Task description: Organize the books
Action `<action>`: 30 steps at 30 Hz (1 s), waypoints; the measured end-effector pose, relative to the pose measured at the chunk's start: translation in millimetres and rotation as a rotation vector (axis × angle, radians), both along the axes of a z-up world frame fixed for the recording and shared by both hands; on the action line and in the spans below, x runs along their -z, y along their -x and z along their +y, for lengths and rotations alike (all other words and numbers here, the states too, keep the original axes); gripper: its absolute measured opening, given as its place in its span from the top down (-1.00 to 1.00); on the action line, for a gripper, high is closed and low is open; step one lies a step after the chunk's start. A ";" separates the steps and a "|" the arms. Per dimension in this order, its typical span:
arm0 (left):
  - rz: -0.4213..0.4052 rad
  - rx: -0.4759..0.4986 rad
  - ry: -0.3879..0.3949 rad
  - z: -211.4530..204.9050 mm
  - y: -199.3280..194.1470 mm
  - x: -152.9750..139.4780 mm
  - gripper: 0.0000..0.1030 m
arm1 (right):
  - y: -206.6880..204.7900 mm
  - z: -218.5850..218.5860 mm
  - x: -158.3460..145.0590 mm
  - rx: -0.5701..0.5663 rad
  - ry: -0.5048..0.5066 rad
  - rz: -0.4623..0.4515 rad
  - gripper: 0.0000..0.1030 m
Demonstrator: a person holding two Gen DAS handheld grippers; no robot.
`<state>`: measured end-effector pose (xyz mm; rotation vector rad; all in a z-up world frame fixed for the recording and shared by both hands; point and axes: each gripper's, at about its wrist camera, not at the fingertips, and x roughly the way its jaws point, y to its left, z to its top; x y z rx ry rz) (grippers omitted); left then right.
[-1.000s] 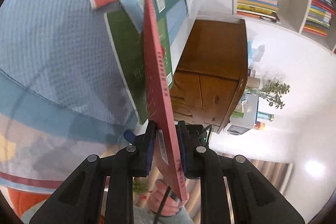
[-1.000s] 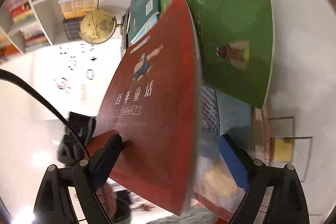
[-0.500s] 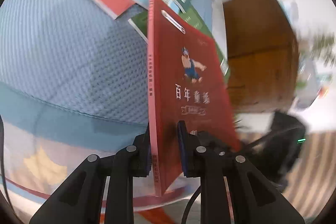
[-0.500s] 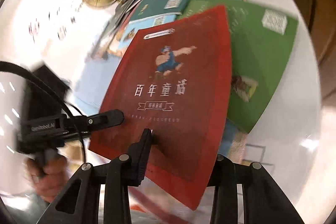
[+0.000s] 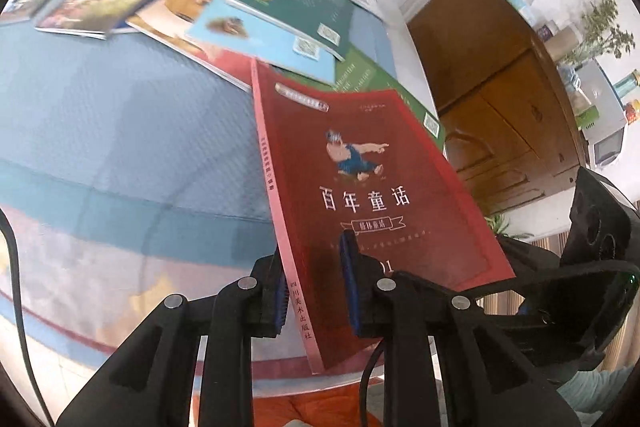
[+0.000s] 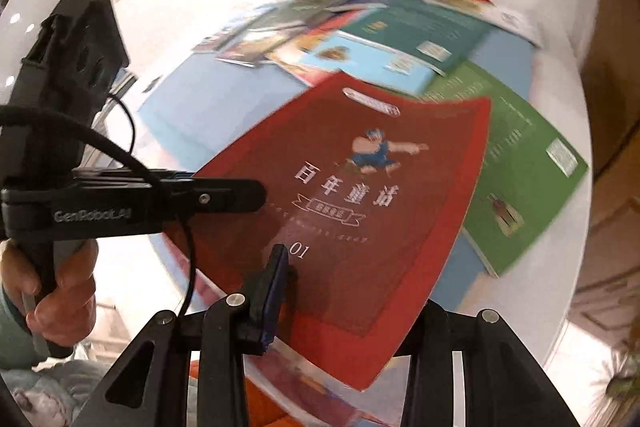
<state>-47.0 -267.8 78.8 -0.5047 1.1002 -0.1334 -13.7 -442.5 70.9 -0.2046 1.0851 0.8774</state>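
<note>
Tilted flatter since earlier, red book sits pinched by left tongs and, seemingly, right tongs.

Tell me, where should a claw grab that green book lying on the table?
Probably by the green book's long free edge, the one facing the white table rim, coming in low from that side. The book lies flat and thin, and a light blue book overlaps its far corner, so the open edge looks easiest to pinch.

The thin red softcover book sat tilted, its lower edge clamped between both grippers' fingers.
</note>
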 end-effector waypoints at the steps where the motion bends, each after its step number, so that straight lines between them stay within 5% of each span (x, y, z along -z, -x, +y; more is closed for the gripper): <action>1: -0.005 -0.008 -0.002 3.8 3.2 -0.8 0.64 | 3.5 6.7 -4.1 -0.021 0.003 -0.016 0.26; 11: -0.111 -0.126 -0.017 99.9 27.7 -33.7 0.64 | 12.7 98.3 -43.9 -0.141 -0.053 -0.086 0.25; 18: -0.145 -0.163 -0.024 242.8 4.5 -39.8 0.64 | -14.7 246.8 -47.9 -0.154 -0.084 -0.095 0.24; 25: -0.128 -0.156 -0.093 391.9 -52.3 -32.1 0.64 | -71.0 409.6 -27.8 -0.073 -0.136 -0.004 0.21; 30: -0.100 -0.135 -0.108 457.5 -95.0 -17.2 0.63 | -112.1 488.7 -22.8 -0.009 -0.102 -0.040 0.21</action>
